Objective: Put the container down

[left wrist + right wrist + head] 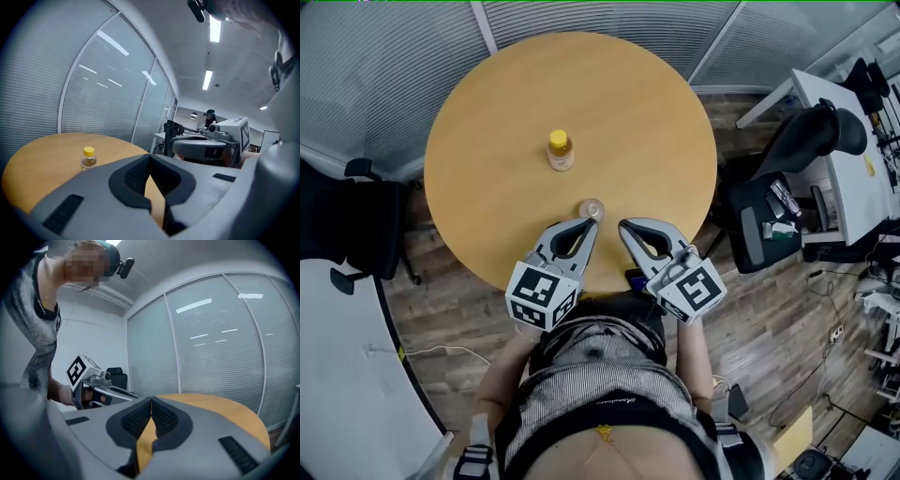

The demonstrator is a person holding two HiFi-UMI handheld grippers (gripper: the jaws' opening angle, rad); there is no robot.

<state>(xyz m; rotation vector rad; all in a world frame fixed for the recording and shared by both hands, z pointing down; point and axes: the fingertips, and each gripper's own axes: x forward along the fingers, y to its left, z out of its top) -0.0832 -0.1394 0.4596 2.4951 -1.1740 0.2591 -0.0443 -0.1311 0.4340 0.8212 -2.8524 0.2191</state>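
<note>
From where I stand the putting-down looks finished: the yellow-capped bottle [560, 150] stands upright near the middle of the round wooden table [478, 112], well apart from both tools and touched by neither. The left gripper [591, 223] has its jaws pressed together with nothing between them, and the right gripper [624, 226] is the same, its ribbed pads meeting at the tips over bare tabletop. A small clear round thing [592, 208] sits just beyond the left gripper's tip; I cannot tell what it is. I would judge that the next move calls for little more than drawing back cleanly without nudging that small thing. The person holds both grippers low at the table's near edge, side by side, noses angled slightly toward each other and pointing at the bottle, marker cubes back toward the body.
</note>
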